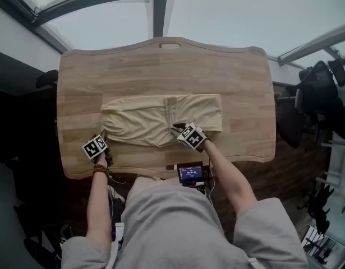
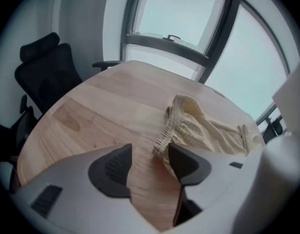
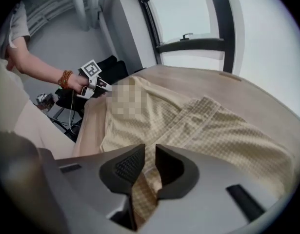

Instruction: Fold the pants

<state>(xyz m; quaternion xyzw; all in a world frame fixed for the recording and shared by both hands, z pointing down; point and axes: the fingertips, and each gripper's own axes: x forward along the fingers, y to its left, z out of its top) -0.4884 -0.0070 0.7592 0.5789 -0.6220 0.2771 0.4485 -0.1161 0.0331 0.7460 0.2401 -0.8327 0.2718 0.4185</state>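
Beige checked pants (image 1: 155,121) lie flat across the middle of the wooden table (image 1: 161,66), the ribbed waistband (image 2: 165,130) at their left end. My left gripper (image 1: 105,136) hangs over the table's near left part, just beside that waistband corner. It is open (image 2: 150,161): bare wood shows between the jaws, and the cloth edge lies by the right finger (image 2: 185,162). My right gripper (image 1: 178,128) is at the pants' near edge, about midway along. Its jaws (image 3: 150,162) stand close together with a fold of the checked cloth (image 3: 213,130) pinched between them.
A small device with a lit screen (image 1: 190,172) is fixed at the table's near edge. Black office chairs stand to the left (image 2: 42,77) and right (image 1: 318,94) of the table. Windows run behind the far edge. Bare wood surrounds the pants.
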